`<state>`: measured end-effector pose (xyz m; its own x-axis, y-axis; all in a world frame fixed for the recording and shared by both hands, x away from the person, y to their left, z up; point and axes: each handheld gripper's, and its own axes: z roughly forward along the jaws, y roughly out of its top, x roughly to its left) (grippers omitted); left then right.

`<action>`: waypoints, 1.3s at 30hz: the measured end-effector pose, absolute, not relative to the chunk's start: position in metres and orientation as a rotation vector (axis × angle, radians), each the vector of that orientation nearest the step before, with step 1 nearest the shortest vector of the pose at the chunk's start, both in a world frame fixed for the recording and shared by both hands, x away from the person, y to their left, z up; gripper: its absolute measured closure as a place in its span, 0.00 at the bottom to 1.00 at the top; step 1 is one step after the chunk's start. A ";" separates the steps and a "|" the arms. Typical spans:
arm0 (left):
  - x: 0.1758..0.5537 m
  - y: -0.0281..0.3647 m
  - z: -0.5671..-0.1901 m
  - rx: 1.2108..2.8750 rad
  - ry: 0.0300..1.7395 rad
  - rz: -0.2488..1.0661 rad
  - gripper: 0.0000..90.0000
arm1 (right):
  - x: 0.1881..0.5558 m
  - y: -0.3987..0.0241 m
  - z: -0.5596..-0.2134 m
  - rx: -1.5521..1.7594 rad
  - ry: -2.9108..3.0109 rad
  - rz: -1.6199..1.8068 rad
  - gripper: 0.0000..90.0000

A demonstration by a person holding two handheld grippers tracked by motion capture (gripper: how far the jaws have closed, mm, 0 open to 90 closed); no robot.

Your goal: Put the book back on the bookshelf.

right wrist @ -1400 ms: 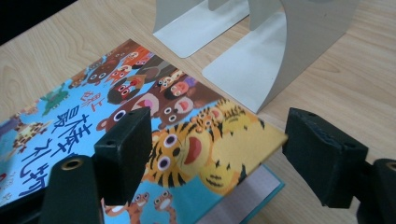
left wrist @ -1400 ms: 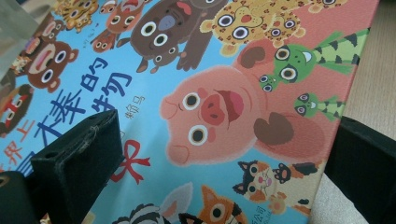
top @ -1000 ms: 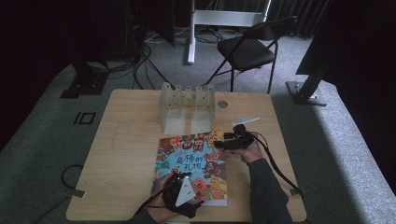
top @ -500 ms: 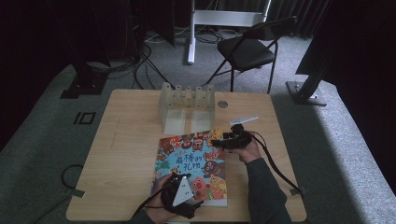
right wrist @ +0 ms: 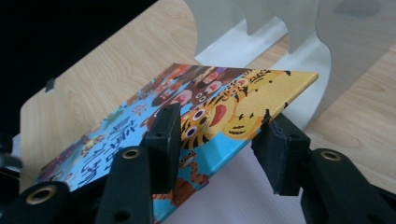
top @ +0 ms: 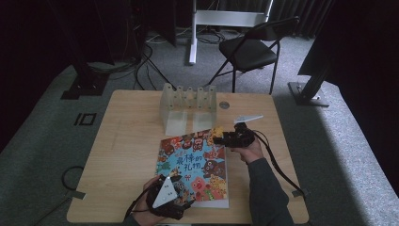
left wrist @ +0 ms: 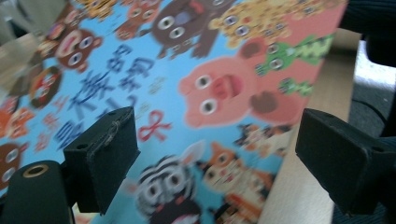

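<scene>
A colourful picture book [top: 195,162] lies on the wooden table [top: 127,141]. My right gripper [top: 217,138] is at its far right corner. In the right gripper view that corner [right wrist: 243,102] is raised off the white surface beneath and runs slantwise between the jaws of my right gripper [right wrist: 219,135]. Those jaws have just been closing, and a gap still shows. My left gripper [top: 183,203] hovers over the book's near left part. The left gripper [left wrist: 224,154] has just been closing slightly but stands wide open, with only the cover [left wrist: 210,93] behind it.
A clear plastic slotted rack [top: 188,106] stands at the table's far middle, just beyond the book, and rises close behind the corner [right wrist: 299,42]. A small round disc [top: 224,105] lies beside it. A folding chair [top: 249,49] stands beyond the table.
The right gripper's jaws have narrowed around the book's far right corner. The left gripper has shifted a little to the left over the book's near edge.
</scene>
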<state>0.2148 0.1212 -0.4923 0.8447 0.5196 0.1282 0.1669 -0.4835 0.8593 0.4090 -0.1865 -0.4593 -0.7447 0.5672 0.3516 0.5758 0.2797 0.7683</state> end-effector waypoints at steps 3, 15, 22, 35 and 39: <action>0.221 0.131 -0.491 2.047 0.554 0.476 0.15 | 0.409 -0.185 -0.455 -1.104 -2.501 -1.523 0.61; 0.255 0.165 -0.495 1.995 0.726 0.399 0.15 | 0.408 -0.178 -0.441 -1.086 -2.496 -1.552 0.66; 0.276 0.181 -0.497 1.950 0.806 0.314 0.15 | 0.406 -0.172 -0.433 -1.087 -2.527 -1.563 0.67; 0.299 0.196 -0.500 1.913 0.862 0.286 0.15 | 0.391 -0.170 -0.418 -1.060 -2.552 -1.643 0.71; 0.304 0.197 -0.499 1.912 0.870 0.287 0.15 | 0.386 -0.173 -0.414 -1.036 -2.552 -1.676 0.72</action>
<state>0.3035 0.1971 -0.4991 0.7159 0.6787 -0.1640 0.4476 -0.2659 0.8538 0.3864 -0.1733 -0.4136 -0.7905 0.5507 0.2680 0.4647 0.2543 0.8481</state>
